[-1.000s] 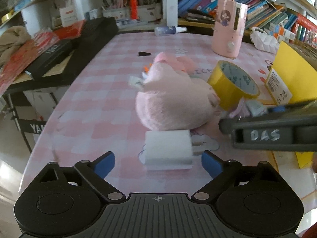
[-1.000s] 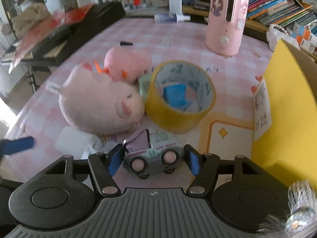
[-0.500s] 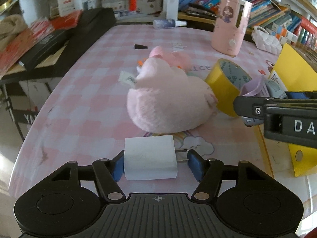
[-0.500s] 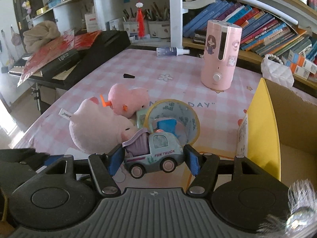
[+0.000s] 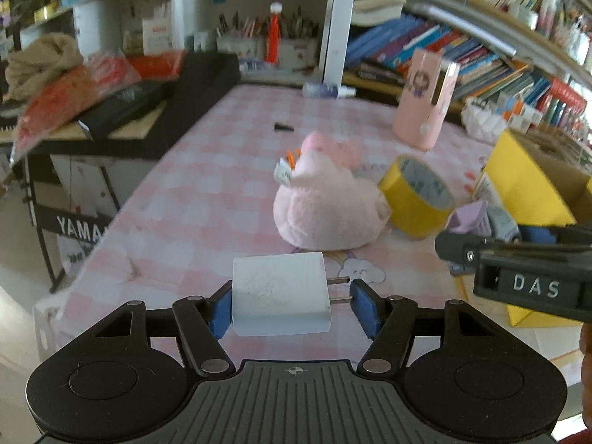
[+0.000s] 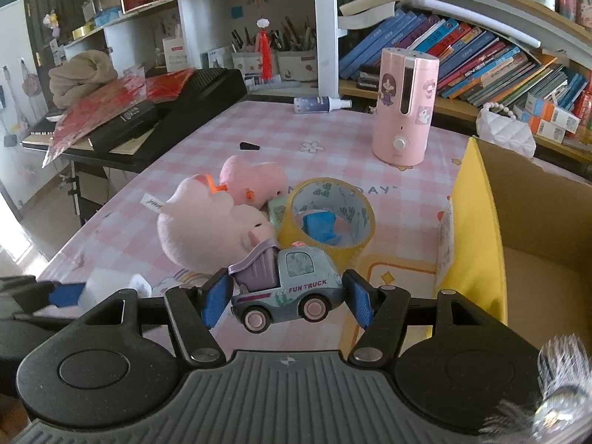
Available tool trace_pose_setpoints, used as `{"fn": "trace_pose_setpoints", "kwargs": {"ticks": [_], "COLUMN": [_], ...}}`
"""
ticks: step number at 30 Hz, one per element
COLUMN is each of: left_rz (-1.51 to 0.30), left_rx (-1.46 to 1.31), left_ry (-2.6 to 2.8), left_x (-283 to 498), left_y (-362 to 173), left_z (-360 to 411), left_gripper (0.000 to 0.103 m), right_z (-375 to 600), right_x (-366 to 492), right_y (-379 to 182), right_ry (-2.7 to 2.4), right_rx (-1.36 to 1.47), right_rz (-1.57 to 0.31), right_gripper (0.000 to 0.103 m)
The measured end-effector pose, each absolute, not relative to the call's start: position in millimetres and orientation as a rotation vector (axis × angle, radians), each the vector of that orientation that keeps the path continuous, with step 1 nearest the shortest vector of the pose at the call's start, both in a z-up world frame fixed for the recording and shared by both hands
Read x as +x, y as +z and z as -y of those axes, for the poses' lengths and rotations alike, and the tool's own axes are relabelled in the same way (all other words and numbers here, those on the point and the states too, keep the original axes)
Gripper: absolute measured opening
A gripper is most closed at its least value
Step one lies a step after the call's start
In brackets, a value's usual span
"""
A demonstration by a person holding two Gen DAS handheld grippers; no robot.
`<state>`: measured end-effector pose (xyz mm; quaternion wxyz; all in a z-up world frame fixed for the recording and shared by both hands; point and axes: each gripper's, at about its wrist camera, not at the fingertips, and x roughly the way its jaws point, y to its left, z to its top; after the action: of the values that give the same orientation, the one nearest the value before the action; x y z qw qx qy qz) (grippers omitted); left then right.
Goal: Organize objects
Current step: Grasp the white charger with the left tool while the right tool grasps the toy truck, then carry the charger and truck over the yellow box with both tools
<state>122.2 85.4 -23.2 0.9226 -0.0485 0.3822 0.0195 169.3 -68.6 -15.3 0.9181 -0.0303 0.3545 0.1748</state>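
A: Two wrist views cover one surface, a table [image 6: 333, 137] under a pink-and-white checked cloth; bookshelves [image 6: 481, 55] run behind it; a black keyboard [image 6: 177, 111] on a stand sits off its left edge.

B: Landmark: the yellow tape roll [image 6: 327, 218]. Confirm positions relative to it.

A: Two pink plush toys, the large one [image 6: 211, 233] touching the roll's left side, the small one [image 6: 251, 179] behind and left of it; pink humidifier [image 6: 405, 107] well behind the roll; yellow cardboard box [image 6: 477, 229] to its right, open at the top.

B: Jaw states?

A: Left gripper [image 5: 292, 305] clenched end to end on the white charger [image 5: 279, 292], left pad on its body, right pad at the prong tips, lifted above the cloth in front of and left of the roll; right gripper [image 6: 286, 298] grasping the toy truck [image 6: 285, 286] nose to tail, just in front of the roll and clear of the cloth.

B: View differences?

A: Only the right view looks into the roll's core, where a blue piece [image 6: 320, 225] lies; it also shows the box interior. The left view shows the right gripper from the side, marked "DAS".

B: Limits?

A: The box floor is cut off at the frame edge; the left view's background is blurred; a green item [image 6: 275, 211] behind the roll is mostly hidden, identity unclear.
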Motion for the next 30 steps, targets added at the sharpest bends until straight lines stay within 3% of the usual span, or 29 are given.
{"fn": "trace_pose_setpoints", "kwargs": {"ticks": [30], "left_rz": [-0.727], "left_rx": [0.033], "left_ry": [-0.296], "left_x": [15.2], "left_y": [-5.1], "left_z": [-24.9], "left_gripper": [0.065], "right_z": [142.9], "right_x": [9.6], "right_y": [-10.4], "right_ry": [0.050], "right_rx": [0.097], "right_rz": [-0.715], "right_gripper": [0.062]}}
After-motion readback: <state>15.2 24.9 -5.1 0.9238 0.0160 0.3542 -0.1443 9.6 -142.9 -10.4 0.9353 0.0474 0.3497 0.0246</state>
